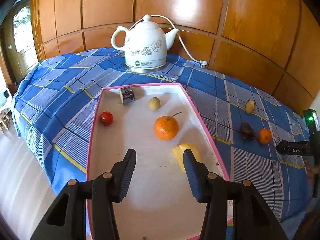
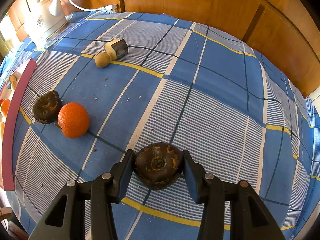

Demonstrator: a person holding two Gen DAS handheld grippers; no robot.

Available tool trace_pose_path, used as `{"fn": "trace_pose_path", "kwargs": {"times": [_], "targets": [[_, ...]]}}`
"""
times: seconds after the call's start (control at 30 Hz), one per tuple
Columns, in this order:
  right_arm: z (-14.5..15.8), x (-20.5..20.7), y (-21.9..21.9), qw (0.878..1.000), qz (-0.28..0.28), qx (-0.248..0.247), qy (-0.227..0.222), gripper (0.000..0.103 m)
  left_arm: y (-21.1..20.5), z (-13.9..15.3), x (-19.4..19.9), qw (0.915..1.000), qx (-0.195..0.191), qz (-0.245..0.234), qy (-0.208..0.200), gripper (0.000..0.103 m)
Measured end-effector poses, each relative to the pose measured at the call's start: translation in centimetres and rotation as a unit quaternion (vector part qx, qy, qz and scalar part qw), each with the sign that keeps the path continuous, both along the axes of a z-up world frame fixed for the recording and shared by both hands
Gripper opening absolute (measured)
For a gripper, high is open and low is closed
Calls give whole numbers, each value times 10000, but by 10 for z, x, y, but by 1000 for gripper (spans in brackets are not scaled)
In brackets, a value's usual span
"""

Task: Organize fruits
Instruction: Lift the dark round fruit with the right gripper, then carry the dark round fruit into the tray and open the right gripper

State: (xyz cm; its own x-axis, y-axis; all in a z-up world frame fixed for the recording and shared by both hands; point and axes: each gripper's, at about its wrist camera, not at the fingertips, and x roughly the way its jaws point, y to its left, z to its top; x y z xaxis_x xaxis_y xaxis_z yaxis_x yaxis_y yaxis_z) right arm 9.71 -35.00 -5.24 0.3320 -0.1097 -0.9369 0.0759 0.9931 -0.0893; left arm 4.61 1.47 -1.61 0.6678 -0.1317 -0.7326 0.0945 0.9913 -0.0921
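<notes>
In the left wrist view a white tray with a pink rim (image 1: 94,124) holds an orange with a stem (image 1: 165,127), a red fruit (image 1: 106,118), a small tan fruit (image 1: 154,103), a dark cane piece (image 1: 127,95) and a yellow piece (image 1: 181,153). My left gripper (image 1: 159,153) hangs open above the tray floor with nothing between its fingers; its right fingertip overlaps the yellow piece. In the right wrist view my right gripper (image 2: 158,154) is shut on a dark brown round fruit (image 2: 158,165) that rests on the blue checked cloth (image 2: 220,100).
On the cloth left of the right gripper lie a second dark fruit (image 2: 47,107), an orange (image 2: 73,120), a tan fruit (image 2: 102,60) and a cane piece (image 2: 118,49). A white kettle (image 1: 145,44) with its cord stands behind the tray. Wooden panels (image 1: 250,20) back the table.
</notes>
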Motion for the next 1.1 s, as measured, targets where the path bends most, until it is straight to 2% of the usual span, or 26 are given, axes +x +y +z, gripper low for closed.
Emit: {"fn": "trace_pose_path", "kwargs": {"times": [0.17,0.3,0.47,0.67,0.77,0.87,0.97,1.1], "targets": [[8,-1,-3,9998,-81,54,-201,48,15,-1,2,9998,-15,190,11,50],[0,0,-2,10000,-62,22,-11,48,31,-2,3,9992,-42,404,26,50],[1,-1,-3,9999,-70,73,-46,48,50,-2,3,9977,-55,675,35,52],[28,-10,7,9991,79,209,-352,48,72,0,6,9950,-92,996,-28,54],[44,-13,37,9969,452,365,-524,48,80,0,8,9939,-141,1098,-31,54],[56,-17,82,9895,1051,746,-650,48,83,0,8,9935,-158,1126,-40,54],[61,-23,141,9745,1825,1116,-681,48,85,0,7,9933,-184,1143,-43,54],[60,-27,221,9484,2746,1455,-630,48,91,0,8,9927,-217,1189,-42,54]]}}
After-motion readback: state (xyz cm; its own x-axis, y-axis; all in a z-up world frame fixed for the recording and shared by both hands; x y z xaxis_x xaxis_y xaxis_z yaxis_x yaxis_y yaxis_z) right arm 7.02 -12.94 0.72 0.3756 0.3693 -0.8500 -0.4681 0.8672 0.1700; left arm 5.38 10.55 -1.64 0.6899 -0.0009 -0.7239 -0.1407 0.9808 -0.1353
